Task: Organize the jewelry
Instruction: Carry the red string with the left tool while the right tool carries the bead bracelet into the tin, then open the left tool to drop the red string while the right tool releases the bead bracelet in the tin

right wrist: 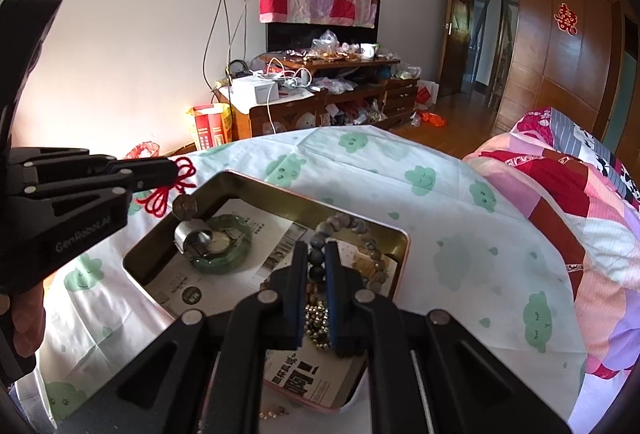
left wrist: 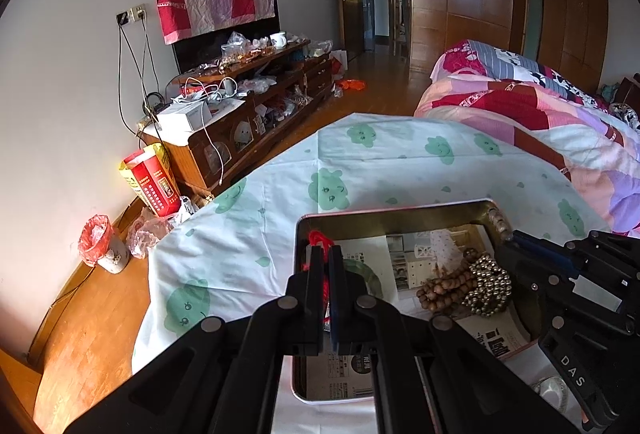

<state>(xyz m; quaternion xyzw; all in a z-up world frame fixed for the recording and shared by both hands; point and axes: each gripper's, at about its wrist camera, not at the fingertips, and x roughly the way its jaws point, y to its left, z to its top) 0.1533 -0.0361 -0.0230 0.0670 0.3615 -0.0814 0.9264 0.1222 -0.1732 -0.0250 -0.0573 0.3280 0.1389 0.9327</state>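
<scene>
We see a cloud-print cloth (right wrist: pixel 460 193) over the table, and on it an open metal tin (right wrist: pixel 224 179) lined with printed paper. In the tin's left part lie a green bangle (right wrist: pixel 236 254) and a watch (right wrist: pixel 216 242); beaded bracelets (left wrist: pixel 460 286) pile at its right. Our left gripper (left wrist: pixel 326 254) pinches a red knotted cord (right wrist: pixel 166 191) with a coin above the tin's left rim. Our right gripper (right wrist: pixel 316 266) clamps a grey bead bracelet (right wrist: pixel 344 224) over the tin's right side.

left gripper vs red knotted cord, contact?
Touching. In the right wrist view the left gripper is shut on the red knotted cord, whose loops hang from its tips above the tin; the left wrist view shows red cord between its fingers.
</scene>
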